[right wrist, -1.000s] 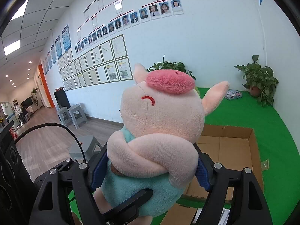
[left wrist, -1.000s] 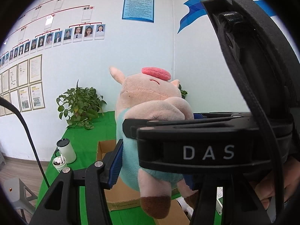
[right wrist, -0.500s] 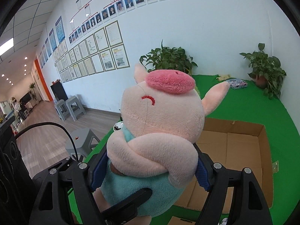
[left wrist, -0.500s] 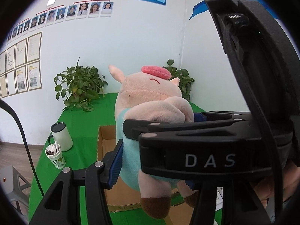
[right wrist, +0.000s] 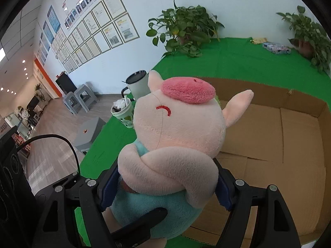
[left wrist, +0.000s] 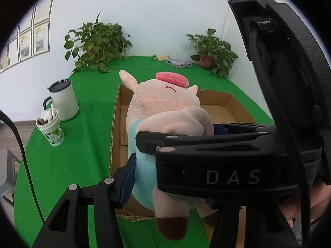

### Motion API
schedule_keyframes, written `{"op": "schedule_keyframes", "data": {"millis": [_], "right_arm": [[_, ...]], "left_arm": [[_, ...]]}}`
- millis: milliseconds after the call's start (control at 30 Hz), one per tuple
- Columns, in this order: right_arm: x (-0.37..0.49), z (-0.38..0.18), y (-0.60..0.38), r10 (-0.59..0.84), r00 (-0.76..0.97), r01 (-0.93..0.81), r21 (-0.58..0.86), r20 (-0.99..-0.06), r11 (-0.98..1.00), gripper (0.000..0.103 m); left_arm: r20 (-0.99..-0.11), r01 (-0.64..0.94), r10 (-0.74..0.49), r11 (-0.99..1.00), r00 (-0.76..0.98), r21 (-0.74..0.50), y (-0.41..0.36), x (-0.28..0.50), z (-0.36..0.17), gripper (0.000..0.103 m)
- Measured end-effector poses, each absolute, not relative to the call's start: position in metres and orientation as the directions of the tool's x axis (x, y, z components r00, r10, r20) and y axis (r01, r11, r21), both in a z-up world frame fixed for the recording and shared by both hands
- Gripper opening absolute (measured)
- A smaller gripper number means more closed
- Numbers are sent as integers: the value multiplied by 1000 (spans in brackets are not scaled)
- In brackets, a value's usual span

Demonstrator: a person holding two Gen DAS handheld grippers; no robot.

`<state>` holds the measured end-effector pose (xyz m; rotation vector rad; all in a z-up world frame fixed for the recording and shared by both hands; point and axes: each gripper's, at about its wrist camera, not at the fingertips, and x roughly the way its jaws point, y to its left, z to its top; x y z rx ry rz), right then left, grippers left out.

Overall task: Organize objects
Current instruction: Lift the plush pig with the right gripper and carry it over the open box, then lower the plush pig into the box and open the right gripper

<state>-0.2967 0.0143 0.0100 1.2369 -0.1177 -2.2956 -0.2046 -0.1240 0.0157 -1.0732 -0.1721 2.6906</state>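
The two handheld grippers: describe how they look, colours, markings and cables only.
Both are black plastic linkage frames with silver rivets and blue pads on the fingers. The left gripper has a black cable beside it. The right gripper bears white letters "DAS" on its body, seen from the left wrist view.

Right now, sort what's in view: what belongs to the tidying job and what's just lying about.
In the job:
- pink plush pig in a teal outfit, clamped by both tongs
- open brown cardboard box beneath it
- right tongs
- left tongs

Lying about:
- white lidded mug
- green patterned paper cup
- two potted plants
- small printed packet
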Motion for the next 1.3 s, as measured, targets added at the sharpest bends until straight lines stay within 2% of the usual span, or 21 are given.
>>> {"op": "schedule_keyframes", "data": {"millis": [167,333,500,567,633,733,833,933,967,1000,1033,1200,1300], "right_arm": [[-336,-68,15,-485,-357,371,355,-799,-858,75],[-355,-97,8,-479,-331,369,355,-813,-859,75],[-363,-106,-3,-447,-341,363,323,-827,-874,78],[-360,-104,-13,-428,-350,369,297,-833,-880,80],[-363,-105,-18,-422,-344,361,297,-839,-884,83],[-359,-90,-13,-457,-323,349,345,-829,-872,84],[-356,-69,4,-548,-323,351,440,-772,-827,84],[-358,-63,10,-553,-339,344,447,-761,-826,84],[-360,-71,8,-545,-316,344,442,-776,-828,83],[-363,-84,4,-535,-287,340,437,-795,-833,73],[-363,-91,3,-533,-272,335,441,-801,-833,68],[-366,-104,0,-552,-295,336,456,-780,-824,69],[-358,-96,6,-531,-330,316,438,-781,-841,70]], "left_arm": [[-731,-138,264,-963,-629,-230,-129,-220,-21,53],[-743,-122,244,-969,-624,-216,-130,-212,-31,53],[-714,-146,237,-971,-658,-188,-129,-193,-19,52],[-735,-125,211,-977,-644,-170,-129,-195,-22,42],[-738,-113,228,-973,-635,-203,-134,-196,-22,39],[-746,-75,227,-970,-627,-232,-143,-195,-19,37],[-743,-44,255,-956,-618,-292,-153,-195,-20,36],[-747,-40,236,-962,-622,-270,-149,-194,-21,37],[-748,-39,228,-964,-623,-262,-147,-193,-21,37],[-748,-36,225,-965,-625,-259,-146,-193,-21,37],[-749,-33,221,-966,-625,-258,-147,-193,-22,37],[-742,-25,204,-969,-639,-246,-150,-185,-18,38],[-742,1,154,-979,-653,-204,-151,-173,-10,42]]}}
